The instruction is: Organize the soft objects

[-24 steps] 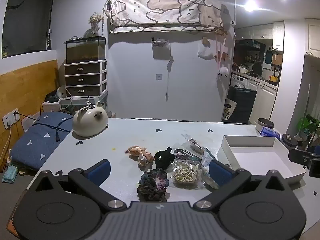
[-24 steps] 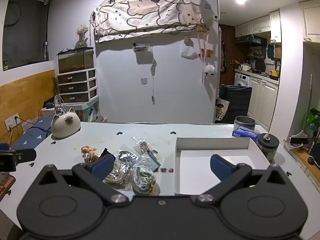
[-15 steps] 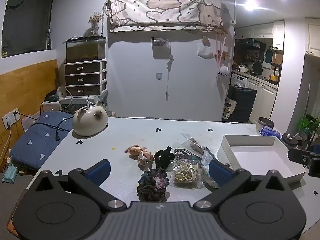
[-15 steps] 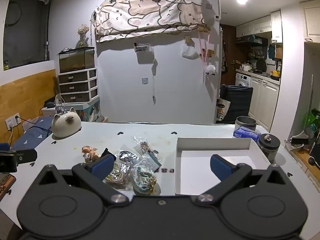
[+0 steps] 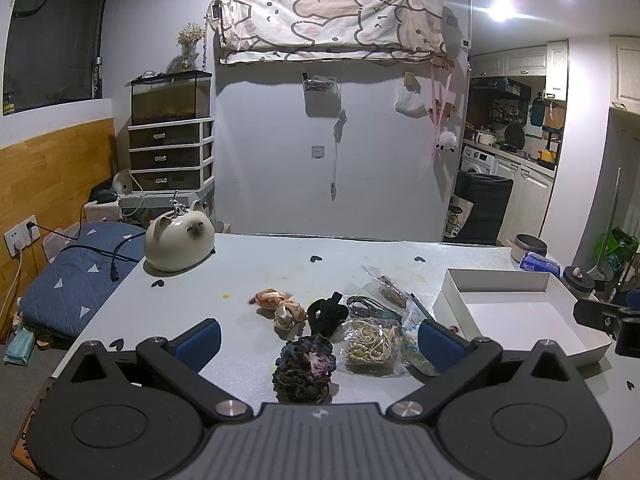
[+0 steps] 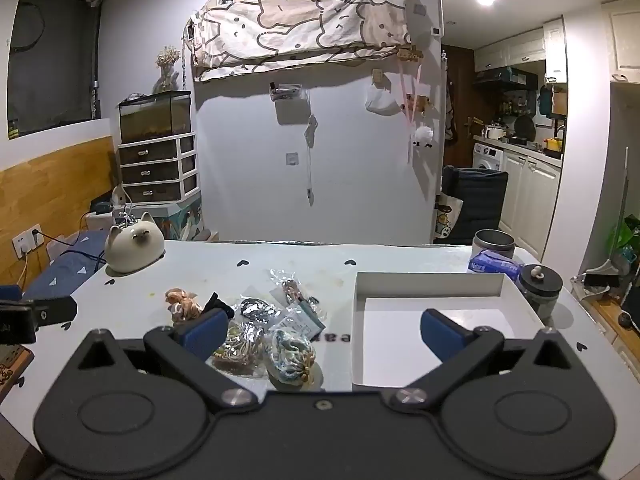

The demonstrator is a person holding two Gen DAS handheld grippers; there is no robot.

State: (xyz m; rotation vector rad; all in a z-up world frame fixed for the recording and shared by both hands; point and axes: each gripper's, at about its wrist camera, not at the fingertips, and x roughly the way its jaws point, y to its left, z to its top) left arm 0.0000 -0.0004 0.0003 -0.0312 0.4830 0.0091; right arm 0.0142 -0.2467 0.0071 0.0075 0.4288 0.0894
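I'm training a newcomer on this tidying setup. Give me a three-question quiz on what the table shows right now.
1. True or false: the white tray already holds hair ties.
2. Which lies nearest the left tongs: A) the dark scrunchie, B) the cat-shaped pot, C) the tissue pack?
3. Are the right tongs open or shut?

Key: 1 false, it holds nothing; 2 A; 3 open, gripping nothing.

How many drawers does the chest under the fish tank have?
3. The drawers are stacked one above another in the chest under the fish tank: top, middle, bottom. Lower ones may be hidden by clutter.
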